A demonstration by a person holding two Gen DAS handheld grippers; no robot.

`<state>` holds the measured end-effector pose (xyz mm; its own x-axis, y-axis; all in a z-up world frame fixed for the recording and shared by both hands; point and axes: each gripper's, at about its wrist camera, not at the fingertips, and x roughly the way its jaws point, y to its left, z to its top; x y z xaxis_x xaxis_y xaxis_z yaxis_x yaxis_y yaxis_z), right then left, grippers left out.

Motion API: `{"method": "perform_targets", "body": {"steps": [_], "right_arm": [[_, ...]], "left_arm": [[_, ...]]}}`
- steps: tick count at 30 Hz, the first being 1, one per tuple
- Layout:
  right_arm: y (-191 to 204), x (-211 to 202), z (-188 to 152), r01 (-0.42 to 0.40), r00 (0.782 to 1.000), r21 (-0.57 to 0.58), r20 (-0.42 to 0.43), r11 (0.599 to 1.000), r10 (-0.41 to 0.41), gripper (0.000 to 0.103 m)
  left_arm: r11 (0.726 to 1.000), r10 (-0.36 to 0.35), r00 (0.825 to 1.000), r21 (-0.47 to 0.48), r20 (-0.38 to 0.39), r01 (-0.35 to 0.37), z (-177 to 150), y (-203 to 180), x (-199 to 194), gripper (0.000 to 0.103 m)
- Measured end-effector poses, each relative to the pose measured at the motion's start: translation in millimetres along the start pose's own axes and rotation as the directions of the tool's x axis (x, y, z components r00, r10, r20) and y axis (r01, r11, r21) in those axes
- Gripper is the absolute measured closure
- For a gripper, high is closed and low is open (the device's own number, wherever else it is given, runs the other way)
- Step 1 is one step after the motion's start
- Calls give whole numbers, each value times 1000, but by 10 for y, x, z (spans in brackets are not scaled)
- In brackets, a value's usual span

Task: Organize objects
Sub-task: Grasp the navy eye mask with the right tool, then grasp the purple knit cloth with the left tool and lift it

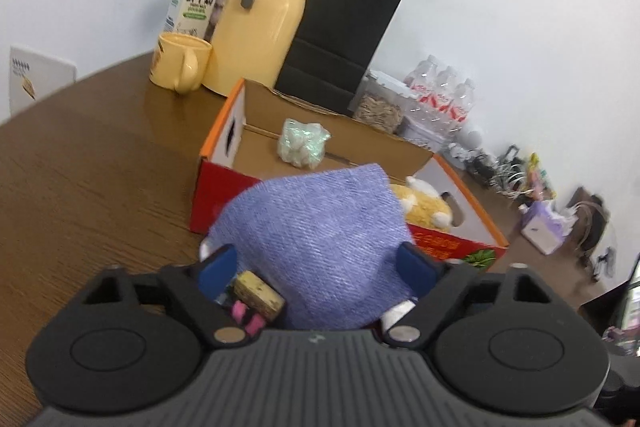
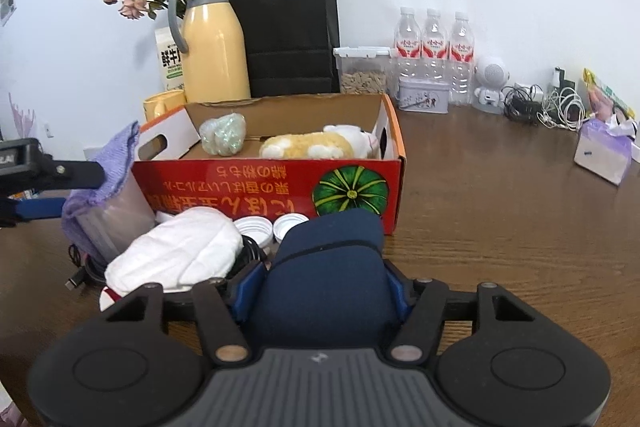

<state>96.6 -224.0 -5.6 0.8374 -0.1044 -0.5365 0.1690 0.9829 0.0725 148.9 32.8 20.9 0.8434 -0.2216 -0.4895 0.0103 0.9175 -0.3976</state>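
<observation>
Probably "鲜牛奶" on milk carton

Both tools angled downward, each with something between its blue pads

The left tool points down and forward with a purple cloth filling the gap between its pads; whether they press on it cannot be told. The right tool tilts down likewise, its fingers closed against the sides of a dark blue object.

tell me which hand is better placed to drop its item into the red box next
Left, probably. Its tongs hold the purple cloth close beside the red box, near its rim. The right tongs hold a navy item low by the table, below the box's front wall.
</observation>
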Motion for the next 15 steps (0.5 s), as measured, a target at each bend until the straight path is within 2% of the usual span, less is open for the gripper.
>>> {"method": "perform_targets", "body": {"steps": [1,2,4,7,12,15], "right_arm": [[3,-4,-1,-2,1000,-3,1,1000,2,43],[7,2,0,-3,1000,-5,-1,1000,3,43],[5,18,-16,-3,1000,-5,-11,1000,3,43],[-17,35,-51,0,1000,3,-19,1000,0,43],[-35,42,-74,12,1000,9,-23,1000,-12,42],[-28,65,-88,17,999,5,-33,1000,-17,42]], "left_arm": [[1000,-20,1000,-6,-1,20,-7,1,-20,35],[1000,-28,1000,-8,0,28,-11,-9,-39,38],[999,-45,999,-10,0,45,-20,-24,-75,55],[998,-63,998,-15,5,63,-33,-26,-145,69],[997,-77,997,-23,23,77,-44,21,-278,90],[998,-66,997,-12,34,67,-34,48,-358,95]]}}
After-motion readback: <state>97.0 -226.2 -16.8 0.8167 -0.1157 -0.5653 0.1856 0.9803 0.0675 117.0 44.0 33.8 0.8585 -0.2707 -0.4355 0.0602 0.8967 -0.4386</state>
